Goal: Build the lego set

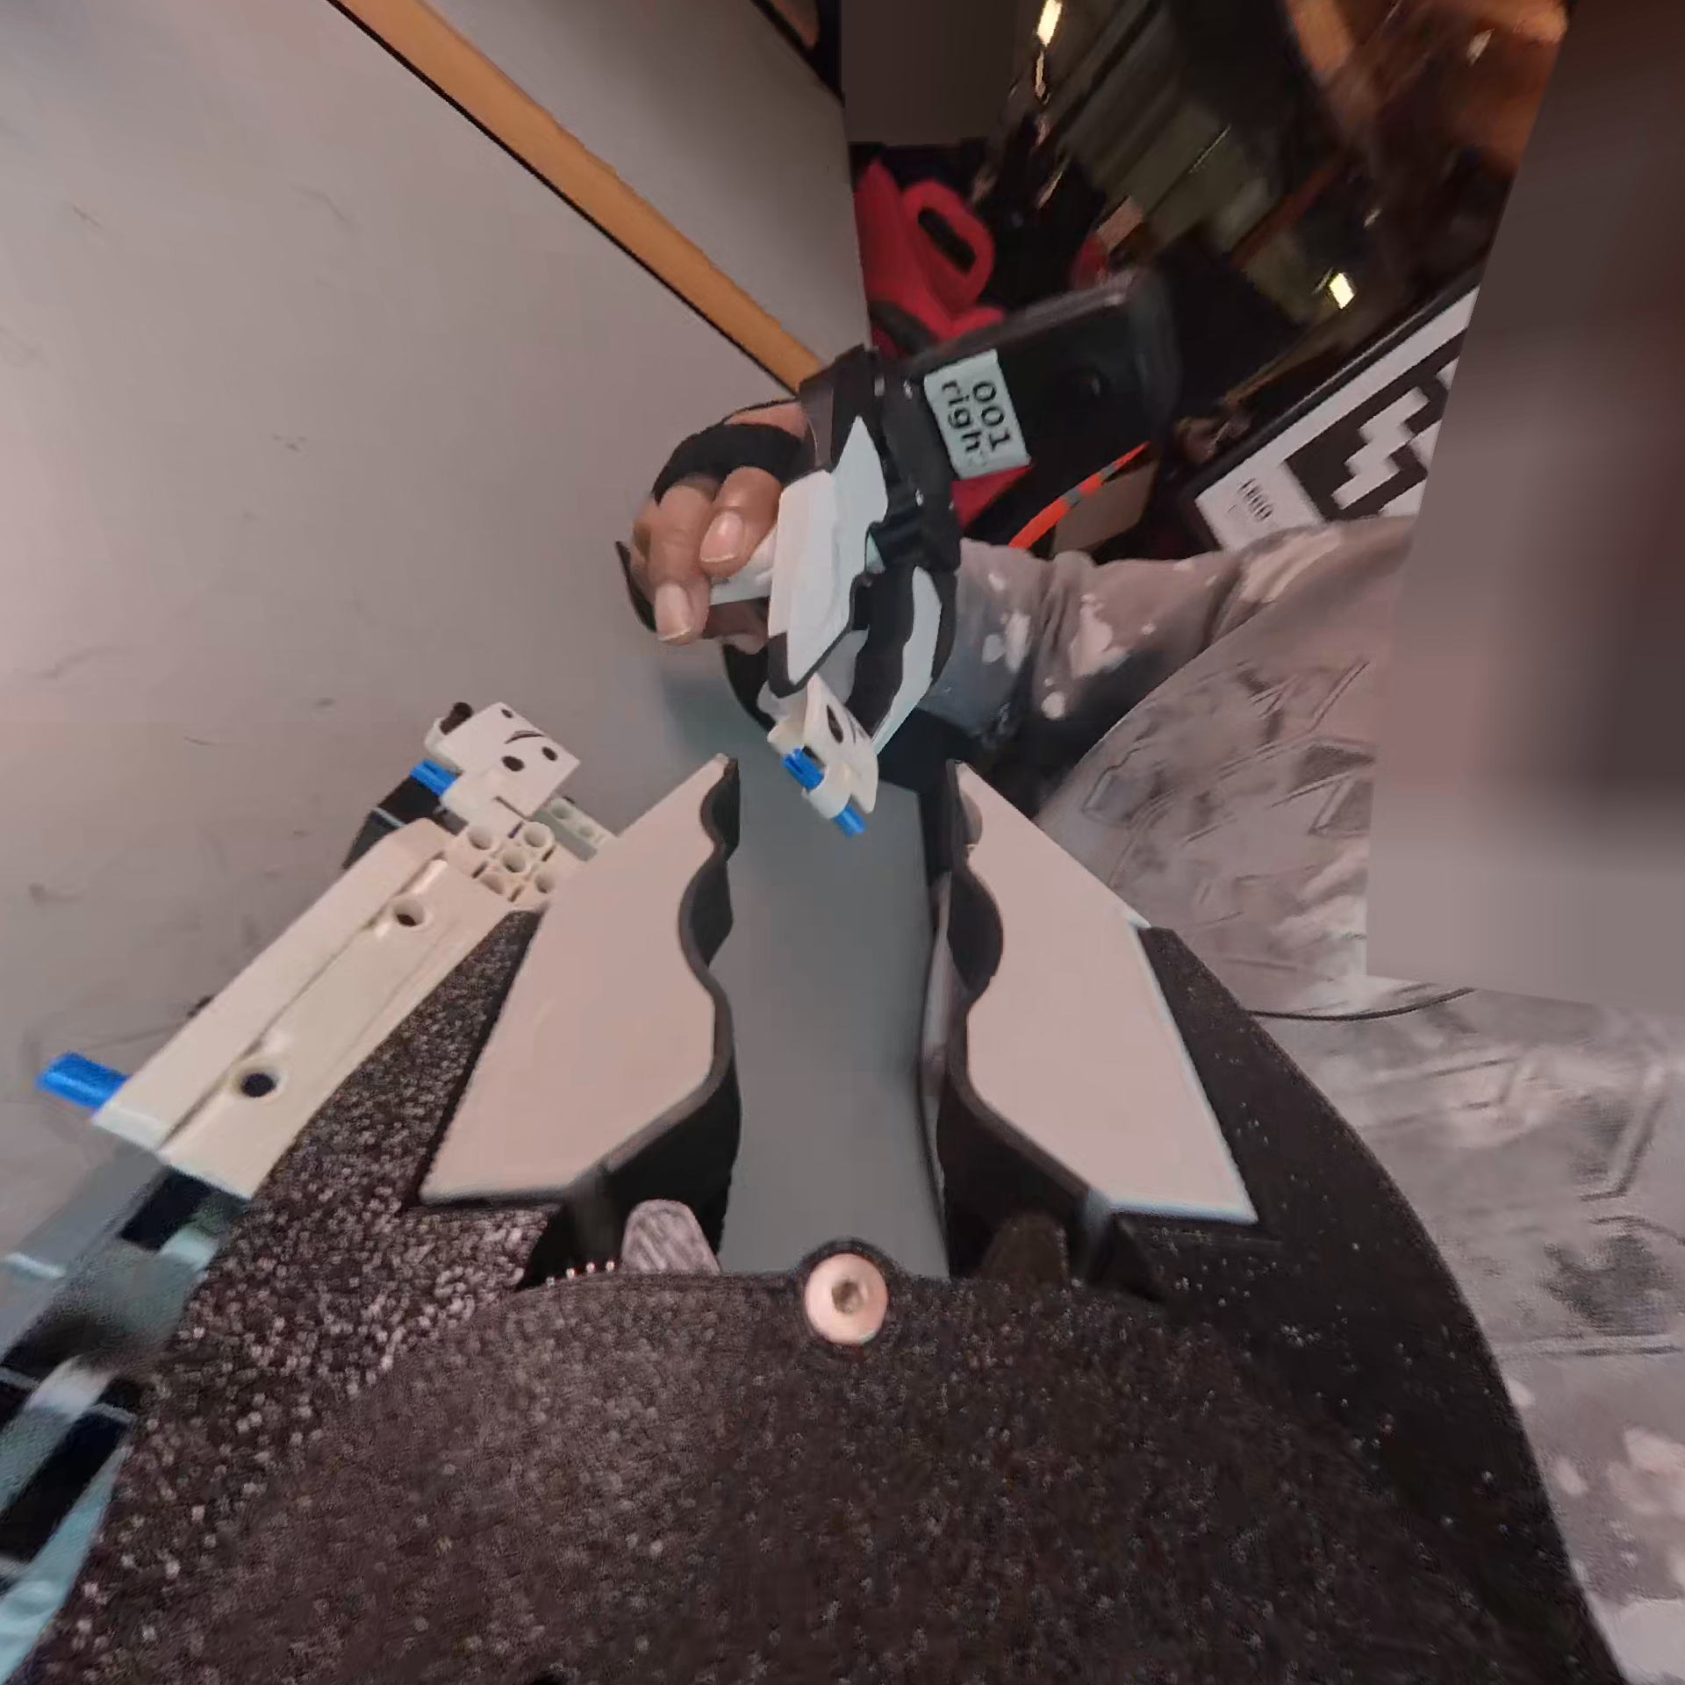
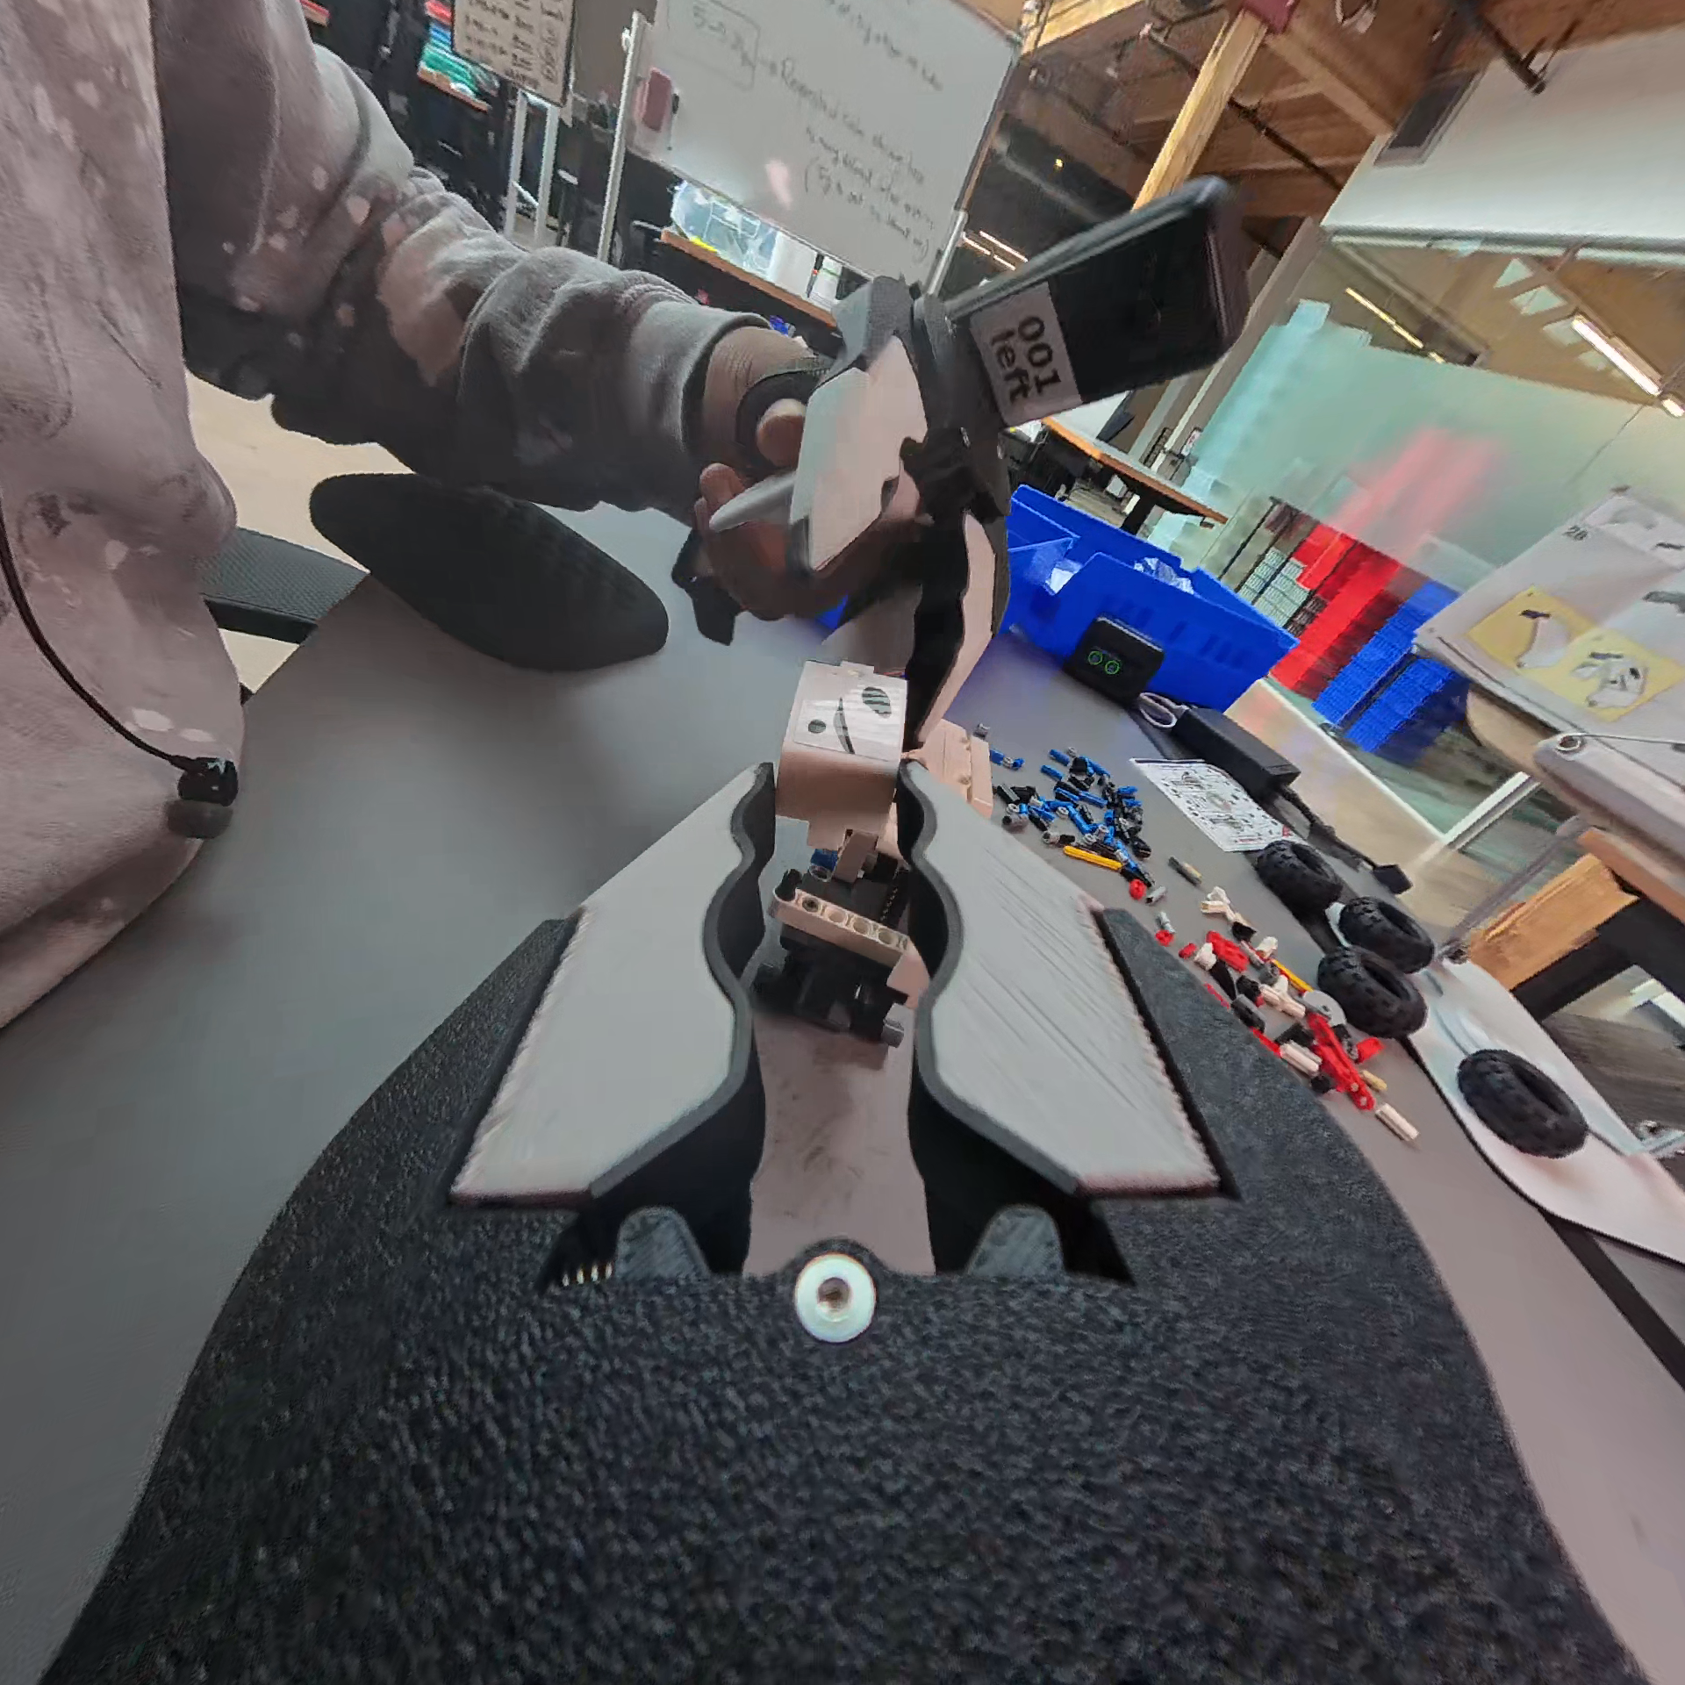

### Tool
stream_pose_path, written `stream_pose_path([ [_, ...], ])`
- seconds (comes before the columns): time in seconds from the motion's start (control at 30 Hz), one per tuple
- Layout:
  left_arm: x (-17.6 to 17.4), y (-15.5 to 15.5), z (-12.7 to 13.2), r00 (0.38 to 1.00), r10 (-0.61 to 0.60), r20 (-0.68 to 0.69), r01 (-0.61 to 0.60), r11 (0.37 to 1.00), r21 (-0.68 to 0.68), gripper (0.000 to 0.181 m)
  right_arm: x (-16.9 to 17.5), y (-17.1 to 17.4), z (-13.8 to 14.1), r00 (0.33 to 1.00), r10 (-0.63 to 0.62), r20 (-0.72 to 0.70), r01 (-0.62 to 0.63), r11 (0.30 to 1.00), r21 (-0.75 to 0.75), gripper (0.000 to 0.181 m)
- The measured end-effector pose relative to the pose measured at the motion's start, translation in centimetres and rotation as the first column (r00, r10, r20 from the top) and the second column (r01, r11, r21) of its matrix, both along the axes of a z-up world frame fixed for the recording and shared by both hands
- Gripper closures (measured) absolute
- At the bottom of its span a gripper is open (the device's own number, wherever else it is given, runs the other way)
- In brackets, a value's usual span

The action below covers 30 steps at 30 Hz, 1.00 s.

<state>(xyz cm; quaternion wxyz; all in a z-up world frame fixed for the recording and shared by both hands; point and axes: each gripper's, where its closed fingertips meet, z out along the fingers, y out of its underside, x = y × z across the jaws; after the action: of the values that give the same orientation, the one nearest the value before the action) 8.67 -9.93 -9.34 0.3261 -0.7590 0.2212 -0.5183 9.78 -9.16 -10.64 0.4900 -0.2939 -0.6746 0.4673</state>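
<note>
Four tyres [image 2: 1370, 988] and loose pins [image 2: 1085, 814] unused; we hold a connector [image 1: 823, 786] in right jaws, left jaws wide beside the model [image 1: 383, 948].

I'm over a grey table [image 2: 410, 866]. The half-built model [image 2: 843, 921] sits on it right ahead of my fingers. Toward the right edge lies a scatter of blue and black pins [image 2: 1076, 811], then red and tan pieces [image 2: 1276, 1003] nearer me. Past them, four black tyres [image 2: 1372, 989] in a loose row along that edge, one [image 2: 1518, 1103] on a paper sheet [image 2: 1596, 1185]. Toward the far edge: a blue bin [image 2: 1176, 606], a small black device [image 2: 1114, 658], a printed leaflet [image 2: 1208, 802]. At the near left, a black pad [image 2: 483, 574].
</note>
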Motion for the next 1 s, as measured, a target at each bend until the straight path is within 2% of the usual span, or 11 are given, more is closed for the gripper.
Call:
stream_pose_path([
  [0.07, 0.4, -0.1, 0.5, 0.994, 0.013, 0.105, -0.007, 0.998, -0.055, 0.147, -0.4, -0.4, -0.1, 1.000, -0.021, -0.015, 0.022, 0.998, 0.051, 0.156],
  [0.1, 0.5, -0.2, 0.3, 0.994, 0.012, 0.111, -0.005, 0.998, -0.065, 0.158, -0.6, -0.5, -0.3, 0.999, -0.038, -0.018, 0.039, 0.996, 0.077, 0.156],
  [0.17, 0.7, -0.3, -0.8, 0.999, 0.006, 0.054, -0.003, 0.998, -0.055, 0.168, -1.0, -0.6, -0.5, 0.997, -0.069, -0.029, 0.072, 0.992, 0.107, 0.156],
  [0.3, 0.3, 0.4, -1.7, 0.999, 0.036, -0.019, -0.037, 0.997, -0.069, 0.171, -1.9, 0.5, -1.5, 0.986, -0.164, -0.004, 0.163, 0.975, 0.150, 0.156],
  [0.43, 0.2, 0.7, -2.8, 0.995, 0.031, -0.095, -0.044, 0.990, -0.136, 0.175, -1.9, 0.9, -2.6, 0.980, -0.185, 0.070, 0.172, 0.972, 0.157, 0.156],
  [0.53, 0.5, 0.7, -3.1, 0.992, 0.019, -0.126, -0.040, 0.985, -0.167, 0.175, -1.8, 0.8, -2.4, 0.978, -0.198, 0.067, 0.181, 0.962, 0.203, 0.148],
  [0.7, 0.7, 1.1, -3.1, 0.984, 0.016, -0.175, -0.045, 0.985, -0.164, 0.175, -2.1, 0.8, -2.6, 0.967, -0.247, 0.062, 0.220, 0.934, 0.283, 0.157],
  [0.73, 0.9, 1.0, -2.5, 0.988, 0.000, -0.157, -0.023, 0.989, -0.144, 0.170, -2.0, 0.8, -2.4, 0.969, -0.238, 0.061, 0.215, 0.942, 0.257, 0.157],
  [0.8, 0.9, 1.0, -1.2, 0.989, -0.016, -0.148, 0.009, 0.999, -0.049, 0.158, -1.7, 0.8, -1.9, 0.978, -0.188, 0.088, 0.178, 0.978, 0.110, 0.157],
  [0.93, 0.0, 1.3, -0.9, 0.929, 0.004, -0.371, 0.092, 0.966, 0.242, 0.146, -0.7, 1.2, -1.0, 0.993, -0.058, 0.102, 0.074, 0.984, -0.159, 0.157],
  [1.0, 0.1, 1.4, -1.2, 0.887, 0.016, -0.462, 0.154, 0.932, 0.328, 0.138, -0.5, 1.2, -0.9, 0.993, -0.018, 0.114, 0.044, 0.971, -0.234, 0.157],
])
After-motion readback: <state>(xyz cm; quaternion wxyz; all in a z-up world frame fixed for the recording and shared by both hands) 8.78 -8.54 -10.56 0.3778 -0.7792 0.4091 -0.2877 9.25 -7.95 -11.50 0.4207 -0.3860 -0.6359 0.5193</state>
